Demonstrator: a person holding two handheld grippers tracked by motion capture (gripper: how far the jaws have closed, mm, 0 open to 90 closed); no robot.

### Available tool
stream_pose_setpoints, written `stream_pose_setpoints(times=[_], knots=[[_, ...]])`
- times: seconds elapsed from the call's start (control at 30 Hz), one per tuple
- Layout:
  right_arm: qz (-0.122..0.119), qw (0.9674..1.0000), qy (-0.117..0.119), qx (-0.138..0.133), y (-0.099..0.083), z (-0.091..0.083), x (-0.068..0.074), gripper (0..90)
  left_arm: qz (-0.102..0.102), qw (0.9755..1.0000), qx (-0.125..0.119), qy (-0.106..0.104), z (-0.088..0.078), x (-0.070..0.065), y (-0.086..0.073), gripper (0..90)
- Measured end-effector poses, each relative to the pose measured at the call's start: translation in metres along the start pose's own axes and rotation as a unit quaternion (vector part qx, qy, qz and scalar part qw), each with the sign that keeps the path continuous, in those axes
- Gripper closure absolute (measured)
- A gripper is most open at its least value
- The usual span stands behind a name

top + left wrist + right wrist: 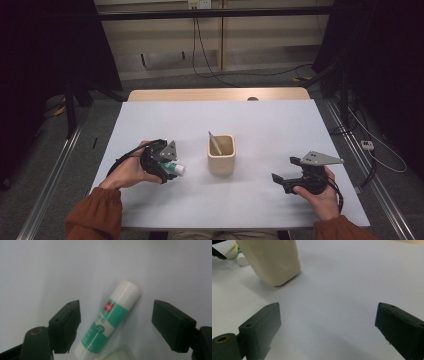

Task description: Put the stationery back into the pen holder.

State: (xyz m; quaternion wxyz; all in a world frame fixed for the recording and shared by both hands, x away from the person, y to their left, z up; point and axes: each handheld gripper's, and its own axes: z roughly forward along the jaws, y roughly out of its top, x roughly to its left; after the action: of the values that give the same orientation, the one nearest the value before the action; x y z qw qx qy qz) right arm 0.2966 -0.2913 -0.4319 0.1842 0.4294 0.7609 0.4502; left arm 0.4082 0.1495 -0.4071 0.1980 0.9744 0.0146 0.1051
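A glue stick (110,322) with a white cap and a green-and-white label lies flat on the white table (260,115). My left gripper (117,311) is open over it, a black jaw on each side and a gap between each pad and the tube. In the high view the left gripper (169,170) points down at the table's left, with the glue stick's white cap (178,169) poking out to its right. My right gripper (285,169) rests open at the right, facing left, and the right gripper view (328,312) has bare table between its jaws.
A beige square cup (221,155) stands in the middle of the table, a thin grey stick (215,142) leaning inside it. A pale green object (117,356) lies beside the glue stick's base. The cup (272,260) is ahead and left of my right gripper.
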Motion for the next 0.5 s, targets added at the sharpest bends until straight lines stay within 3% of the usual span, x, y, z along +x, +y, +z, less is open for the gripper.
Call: stream_pose_setpoints(times=[0.23, 0.27, 0.3, 0.33, 0.43, 0.5], knots=[[-0.003, 1.0000, 0.002, 0.002, 0.000, 0.001, 0.000, 6.6, 0.045, 0.9988, 0.018, -0.010, 0.009, 0.005, 0.005, 25.5], [-0.003, 1.0000, 0.002, 0.002, 0.000, 0.001, 0.000, 6.6, 0.065, 0.9974, 0.029, -0.012, 0.009, 0.008, 0.006, 26.8], [-0.002, 1.0000, 0.003, 0.001, 0.000, 0.000, 0.000, 6.6, 0.053, 0.9983, 0.019, -0.017, 0.012, 0.006, 0.005, 27.5], [-0.001, 1.0000, 0.002, 0.001, 0.000, 0.000, 0.000, 6.6, 0.064, 0.9972, 0.029, -0.024, 0.013, 0.008, 0.006, 28.3], [-0.001, 1.0000, 0.003, 0.001, 0.000, 0.000, 0.000, 6.4, 0.067, 0.9965, 0.035, -0.035, 0.017, 0.011, 0.004, 31.4], [-0.003, 1.0000, 0.004, 0.002, 0.000, 0.001, 0.000, 6.2, 0.069, 0.9967, 0.033, -0.028, 0.018, 0.013, 0.003, 36.1]])
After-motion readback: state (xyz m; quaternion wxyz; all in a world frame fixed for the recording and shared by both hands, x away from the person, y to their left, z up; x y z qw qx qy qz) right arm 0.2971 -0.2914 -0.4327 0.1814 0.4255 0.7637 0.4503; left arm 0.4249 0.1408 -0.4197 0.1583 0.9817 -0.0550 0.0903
